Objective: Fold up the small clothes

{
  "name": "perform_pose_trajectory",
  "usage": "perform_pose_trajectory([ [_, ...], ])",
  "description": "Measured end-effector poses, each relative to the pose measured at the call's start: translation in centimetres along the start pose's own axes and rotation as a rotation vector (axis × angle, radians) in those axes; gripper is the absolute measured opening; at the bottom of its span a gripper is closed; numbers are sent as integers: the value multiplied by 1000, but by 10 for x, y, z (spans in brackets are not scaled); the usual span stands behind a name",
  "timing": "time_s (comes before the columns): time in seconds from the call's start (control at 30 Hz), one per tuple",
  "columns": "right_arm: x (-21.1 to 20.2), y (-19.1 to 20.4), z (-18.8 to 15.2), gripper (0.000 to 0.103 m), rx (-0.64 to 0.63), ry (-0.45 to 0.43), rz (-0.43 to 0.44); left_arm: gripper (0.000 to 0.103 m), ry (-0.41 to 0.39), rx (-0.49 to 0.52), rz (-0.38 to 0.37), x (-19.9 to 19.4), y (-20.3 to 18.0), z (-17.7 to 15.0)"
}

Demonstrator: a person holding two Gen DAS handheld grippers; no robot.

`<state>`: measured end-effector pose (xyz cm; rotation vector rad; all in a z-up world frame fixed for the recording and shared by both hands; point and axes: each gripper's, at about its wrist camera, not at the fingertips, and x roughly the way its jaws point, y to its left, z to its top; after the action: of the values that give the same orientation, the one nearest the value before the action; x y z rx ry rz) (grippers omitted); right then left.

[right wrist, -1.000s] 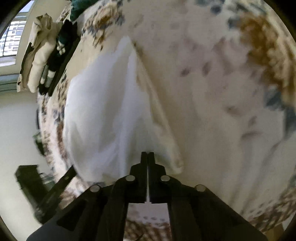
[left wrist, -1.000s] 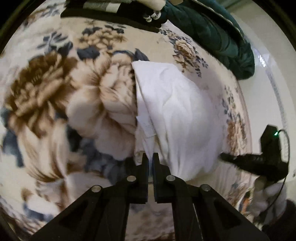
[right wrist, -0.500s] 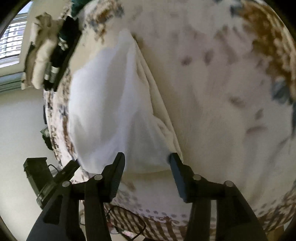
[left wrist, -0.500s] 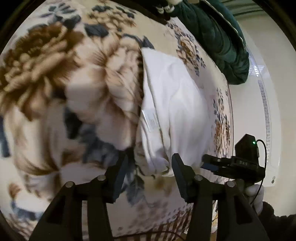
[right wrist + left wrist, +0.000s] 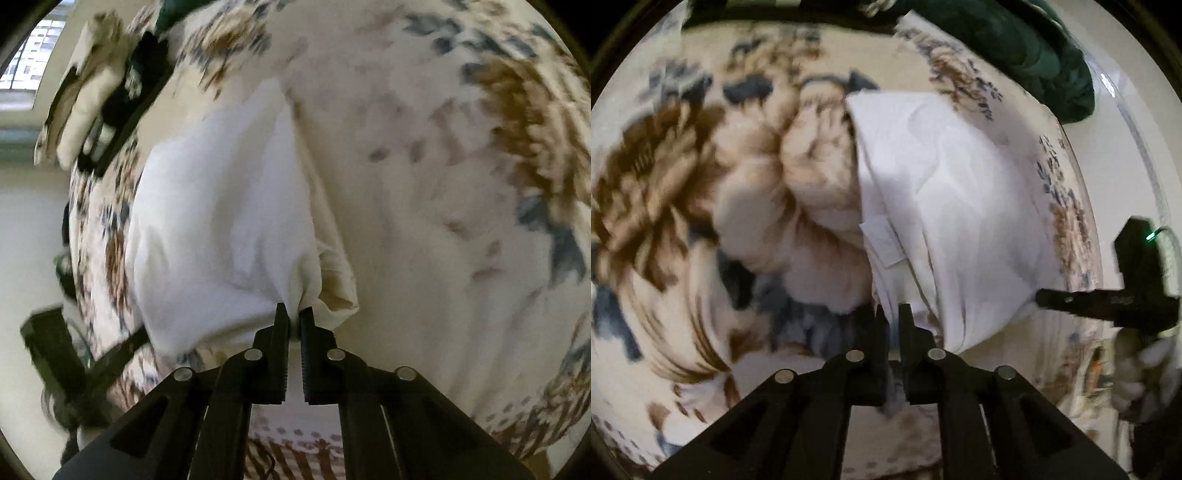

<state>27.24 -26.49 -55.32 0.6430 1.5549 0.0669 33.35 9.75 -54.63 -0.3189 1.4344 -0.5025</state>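
A white folded garment [image 5: 945, 206] lies on a floral blanket [image 5: 701, 192]; a care label shows at its left edge. My left gripper [image 5: 893, 314] is shut on the garment's near left corner. The right wrist view shows the same white garment [image 5: 221, 221] on the blanket [image 5: 443, 184]. My right gripper [image 5: 293, 314] is shut on its near right corner, where the cloth bunches between the jaws. The right gripper [image 5: 1049, 296] also shows in the left wrist view at the garment's right corner. The left gripper's body shows in the right wrist view at lower left.
A dark green quilted cover [image 5: 1015, 48] lies at the far right of the bed. A pile of cream and black clothes [image 5: 96, 96] sits at the far left edge. The bed edge and a pale floor [image 5: 26, 240] run along the left.
Half a second ago both grippers were open around the garment's near corners. Both have now shut on those corners, and the cloth bunches in the right jaws.
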Motion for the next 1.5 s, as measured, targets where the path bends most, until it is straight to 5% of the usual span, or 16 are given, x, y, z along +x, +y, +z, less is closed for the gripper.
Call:
perform_pose_trajectory([
  [0.1, 7, -11, 6, 24, 5, 60, 18, 30, -53, -103, -60, -19, 7, -11],
  [0.17, -3, -17, 7, 52, -3, 38, 32, 30, -102, -170, -99, -34, 8, -20],
  [0.23, -16, -26, 8, 53, 4, 6, 49, 34, -119, -231, -136, -37, 6, -27],
  [0.33, -30, -38, 17, 55, 24, -16, 65, 59, -151, -385, -231, -21, 8, -41],
  [0.53, -32, -36, 62, 67, 5, -42, 123, 64, -261, -730, -463, 22, 5, -82],
  [0.73, 14, -15, 127, 71, -47, 43, 222, 61, -350, -832, -452, 73, -1, -69],
  [0.8, 38, -11, 145, 71, -48, 90, 218, 33, -408, -826, -398, 65, 0, -63],
  [0.87, 51, -3, 152, 63, -67, 93, 247, 18, -410, -766, -362, 60, -5, -51],
  [0.9, 51, -3, 152, 47, -67, 93, 247, 16, -412, -716, -342, 52, -7, -46],
  [0.93, 52, -1, 151, 18, -72, 92, 267, 16, -412, -657, -322, 40, -7, -41],
  [1.07, 40, -1, 119, 13, -23, 64, 300, 16, -379, -511, -228, 0, 15, -18],
  [1.17, 28, -1, 59, 9, 20, 62, 306, 23, -341, -469, -228, -21, 49, 5],
  [1.27, 28, 13, 4, 9, 4, 89, 264, 48, -288, -480, -179, -30, 84, 10],
  [1.4, 26, 29, -27, 14, -62, 164, 208, 55, -290, -514, -156, -41, 86, -21],
  [1.47, 8, 29, -25, 51, -76, 105, 173, 59, -282, -537, -170, -35, 74, -42],
  [1.5, -1, 27, -20, 55, -79, 65, 148, 59, -271, -546, -180, -26, 66, -51],
])
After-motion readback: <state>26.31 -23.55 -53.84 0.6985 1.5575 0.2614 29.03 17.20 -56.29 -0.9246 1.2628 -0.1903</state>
